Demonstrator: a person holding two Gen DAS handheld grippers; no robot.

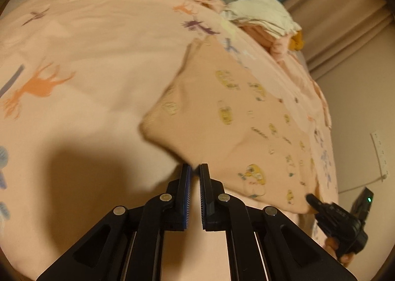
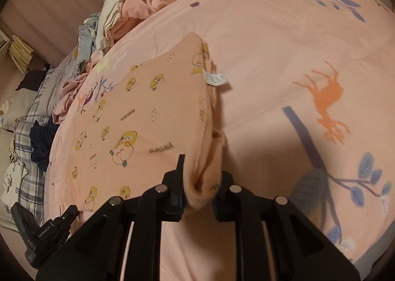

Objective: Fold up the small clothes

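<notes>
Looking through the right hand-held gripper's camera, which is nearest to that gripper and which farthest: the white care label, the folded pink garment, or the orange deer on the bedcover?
1. Folded pink garment: its thick folded edge sits between the jaws of the right hand-held gripper.
2. White care label: farther up, on the garment's right edge.
3. Orange deer: off to the right, printed on the bedcover.

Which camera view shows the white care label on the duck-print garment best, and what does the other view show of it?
The right wrist view: the white care label sticks out clearly from the folded edge of the duck-print garment. The left wrist view shows the same garment, blurred, with no label visible.
</notes>
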